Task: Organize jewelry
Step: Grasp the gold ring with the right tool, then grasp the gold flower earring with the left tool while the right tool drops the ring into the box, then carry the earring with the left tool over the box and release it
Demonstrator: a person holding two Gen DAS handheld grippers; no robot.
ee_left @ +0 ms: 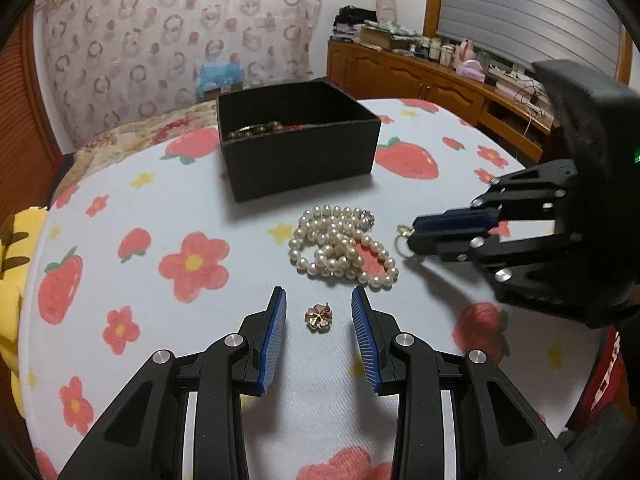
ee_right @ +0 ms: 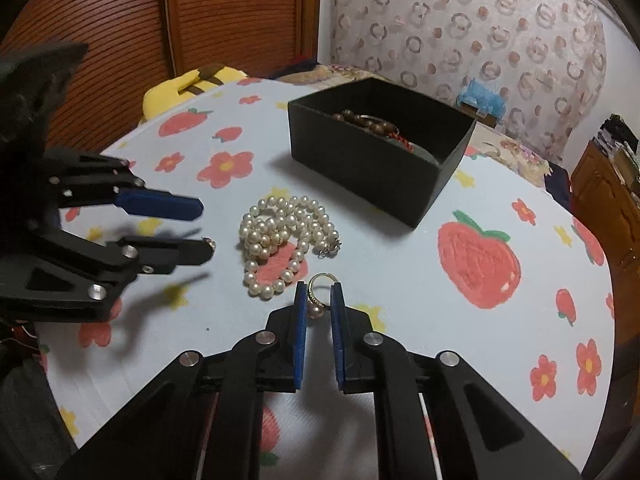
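A gold flower earring (ee_left: 319,317) lies on the tablecloth between the open fingers of my left gripper (ee_left: 319,300). A pearl necklace (ee_left: 342,246) lies heaped just beyond it, also in the right wrist view (ee_right: 280,236). My right gripper (ee_right: 319,292) is shut on a gold ring with a pearl (ee_right: 318,294); from the left wrist view it (ee_left: 412,232) hangs right of the pearls with the ring (ee_left: 404,236) at its tips. A black open box (ee_left: 296,140) holding brown beads stands behind the pearls, also seen in the right wrist view (ee_right: 372,160).
A round table under a strawberry and flower cloth (ee_left: 192,264). A yellow plush (ee_left: 10,296) sits at the table's left edge. A wooden cabinet (ee_left: 440,80) with clutter stands at the back right. My left gripper (ee_right: 204,226) shows left of the pearls.
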